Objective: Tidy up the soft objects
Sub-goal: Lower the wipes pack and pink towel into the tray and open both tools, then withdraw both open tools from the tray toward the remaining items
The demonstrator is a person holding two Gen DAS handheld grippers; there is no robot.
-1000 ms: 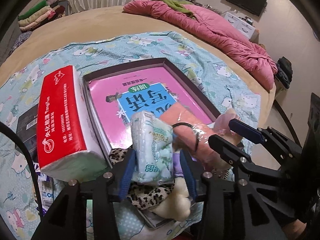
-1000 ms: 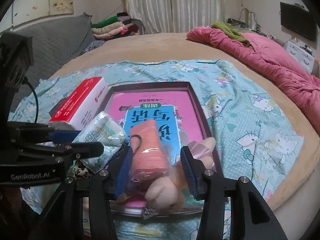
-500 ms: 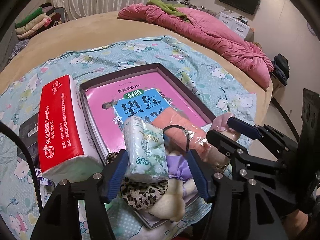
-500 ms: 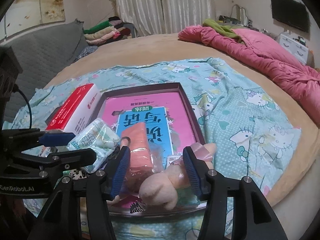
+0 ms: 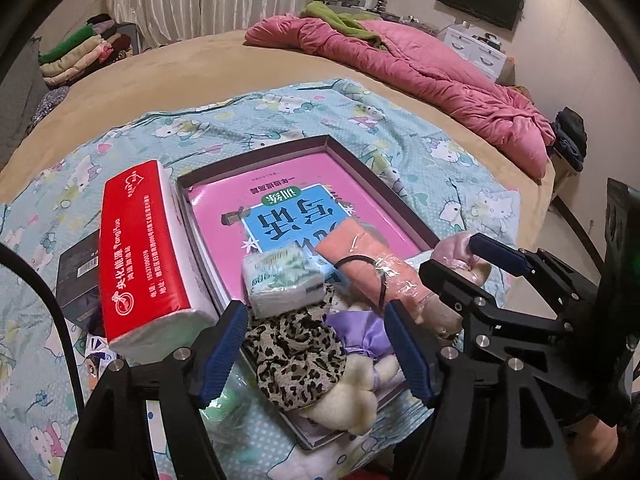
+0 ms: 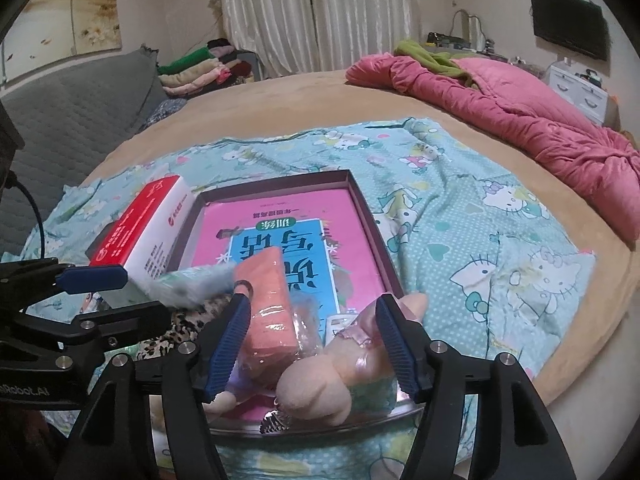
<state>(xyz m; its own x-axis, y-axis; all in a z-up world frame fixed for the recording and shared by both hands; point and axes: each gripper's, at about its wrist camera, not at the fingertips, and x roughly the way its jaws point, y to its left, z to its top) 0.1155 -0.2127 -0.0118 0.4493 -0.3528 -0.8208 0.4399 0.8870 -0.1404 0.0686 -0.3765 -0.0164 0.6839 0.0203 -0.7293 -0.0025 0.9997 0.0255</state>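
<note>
Both claws opening, nothing gripped. Left claw (image 5: 316,344) spread over the leopard-print cloth (image 5: 296,356), pads clear of the small tissue pack (image 5: 282,280), which sits just beyond the tips at the near end of the tray (image 5: 384,172). Right claw (image 6: 316,344) spread either side of the wrapped peach roll (image 6: 268,308) and the pink plush (image 6: 316,384); pads not pressing either, as far as can be told.

All soft items bunched at the tray's near end, piled on each other; far end of the tray bare except for the pink book (image 5: 280,204). Red tissue pack (image 5: 144,252) outside the tray, touching its left wall.

Risks:
- Pile stacked loosely; small tissue pack perched on the cloth, likely to slide off toward the tray's left wall or out.
- Cream plush (image 5: 348,404) overhanging the tray's near edge, close to the bed edge; could drop to the floor.
- Roll's plastic wrap slick and crinkly; could snag on a retreating pad and drag the roll.
- Two claws side by side over the same corner; collision possible on withdrawal.
- Tray on soft bedding; any push tilts it.

Readable text:
- Red pack: "TongHuo" plus Chinese characters, white logo.
- Small pack: green lettering, upside down, not legible.
- Book: large Chinese title, upside down.
- Left claw body in the right view: "GenRobot.AI", mirrored and partly cut off.
- Black box (image 5: 76,276) left of the red pack: barcode only.
</note>
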